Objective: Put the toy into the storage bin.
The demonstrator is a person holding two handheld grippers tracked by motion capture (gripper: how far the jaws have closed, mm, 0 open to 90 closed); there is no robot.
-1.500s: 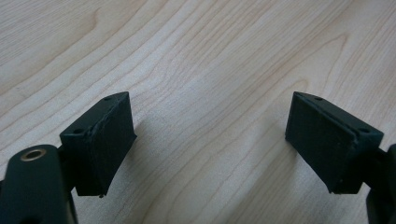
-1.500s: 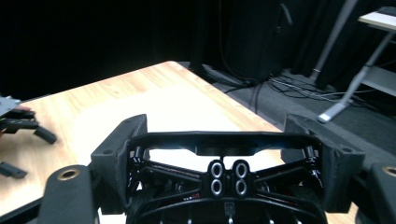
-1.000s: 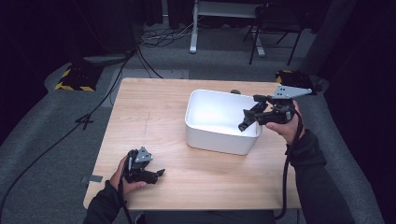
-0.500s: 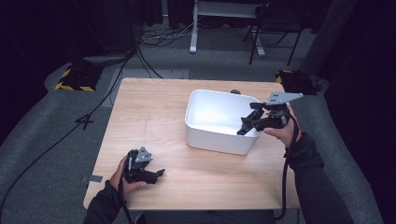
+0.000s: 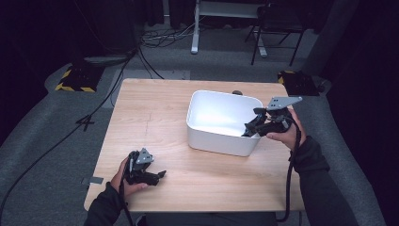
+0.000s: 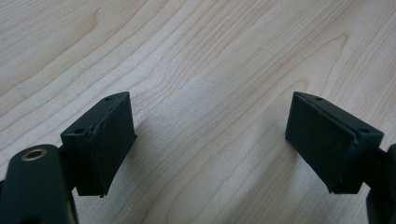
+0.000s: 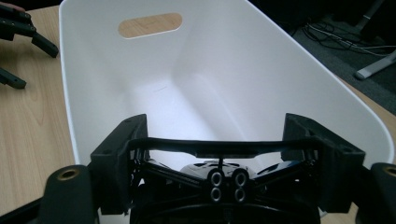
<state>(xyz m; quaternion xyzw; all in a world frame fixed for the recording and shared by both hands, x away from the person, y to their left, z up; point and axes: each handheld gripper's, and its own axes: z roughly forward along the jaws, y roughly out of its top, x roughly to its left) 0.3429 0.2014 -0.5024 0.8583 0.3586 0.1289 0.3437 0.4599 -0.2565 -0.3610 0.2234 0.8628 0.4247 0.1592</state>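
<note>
At three o'clock on the wooden surface: right gripper dipped over the white tub's rim, jaws spread wide, empty. At seven o'clock: left gripper resting low, jaws wide apart, nothing between.

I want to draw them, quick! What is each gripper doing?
Left gripper: open, nothing between its fingers, over the table.
Right gripper: open at the white tub; whether it holds anything cannot be told.

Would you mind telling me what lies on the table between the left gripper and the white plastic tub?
Nothing: in the high view, only bare wooden tabletop separates the left gripper from the white plastic tub.
</note>
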